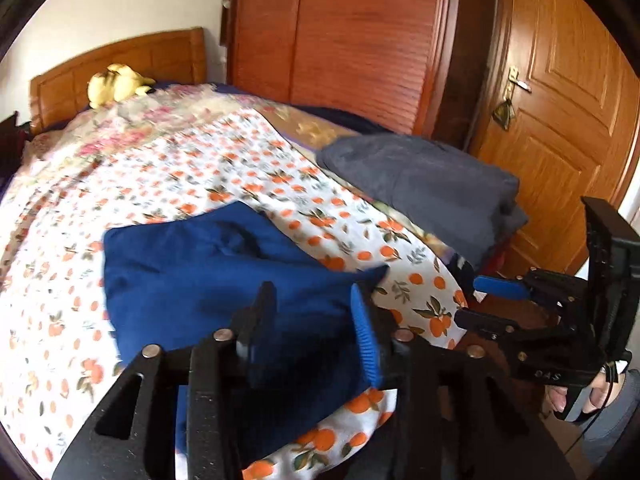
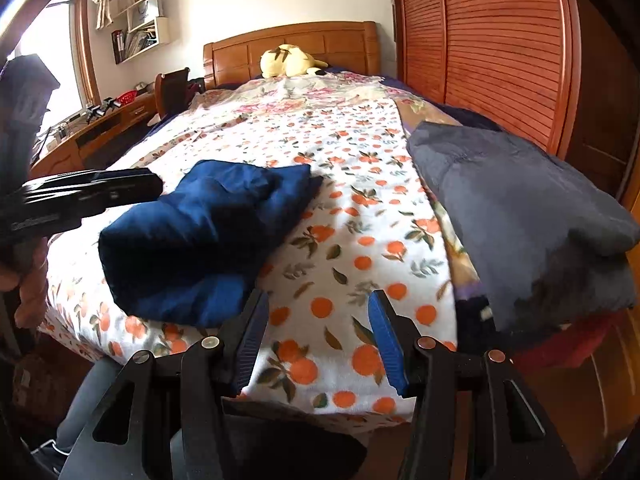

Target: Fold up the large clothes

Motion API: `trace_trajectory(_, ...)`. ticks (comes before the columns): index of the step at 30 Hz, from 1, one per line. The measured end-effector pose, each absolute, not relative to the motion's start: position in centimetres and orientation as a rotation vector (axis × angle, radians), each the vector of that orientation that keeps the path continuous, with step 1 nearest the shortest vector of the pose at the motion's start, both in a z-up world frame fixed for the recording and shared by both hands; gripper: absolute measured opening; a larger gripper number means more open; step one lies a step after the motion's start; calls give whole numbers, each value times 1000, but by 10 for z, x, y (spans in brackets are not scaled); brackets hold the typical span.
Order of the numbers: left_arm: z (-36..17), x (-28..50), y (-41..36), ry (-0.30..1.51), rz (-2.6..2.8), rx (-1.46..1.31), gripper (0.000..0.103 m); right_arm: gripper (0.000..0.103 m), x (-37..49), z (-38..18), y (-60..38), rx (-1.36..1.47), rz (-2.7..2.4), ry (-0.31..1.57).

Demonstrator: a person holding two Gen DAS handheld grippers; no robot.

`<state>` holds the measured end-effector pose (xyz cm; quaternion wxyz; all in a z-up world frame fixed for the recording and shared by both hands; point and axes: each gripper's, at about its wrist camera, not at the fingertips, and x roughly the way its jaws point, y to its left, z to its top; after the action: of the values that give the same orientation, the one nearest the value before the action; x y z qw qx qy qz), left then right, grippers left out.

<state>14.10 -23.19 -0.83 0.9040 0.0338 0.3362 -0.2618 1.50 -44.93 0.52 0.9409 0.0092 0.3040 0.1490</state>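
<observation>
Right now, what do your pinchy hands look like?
Both are black plastic with round silver rivets. The left gripper and right gripper each have two fingers with ribbed blue pads. White lettering marks the right one's side.

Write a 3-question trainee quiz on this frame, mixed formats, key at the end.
1. True or false: the right gripper is shut on the blue garment.
2. Multiple choice: the grey folded clothes lie A) at the bed's edge nearest the wardrobe, B) against the headboard, C) on the floor.
3. Fill in: the yellow plush toy sits at the ___ of the bed.

Key:
1. False; its jaws are open over the orange-print bedspread, beside the garment.
2. A
3. Head, by the headboard.
</observation>
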Motion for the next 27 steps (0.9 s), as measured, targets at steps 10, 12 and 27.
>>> trace_trajectory(10,6,109,-144,620,-430,32,81,54,25,25,-405,-15,366,571)
trace_trajectory(12,6,103,-129,611,-409,31,81,54,31,27,-395,-28,377,567)
trace_trajectory(27,1,82,-70,592,-347,3,81,54,103,47,-337,-46,442,586)
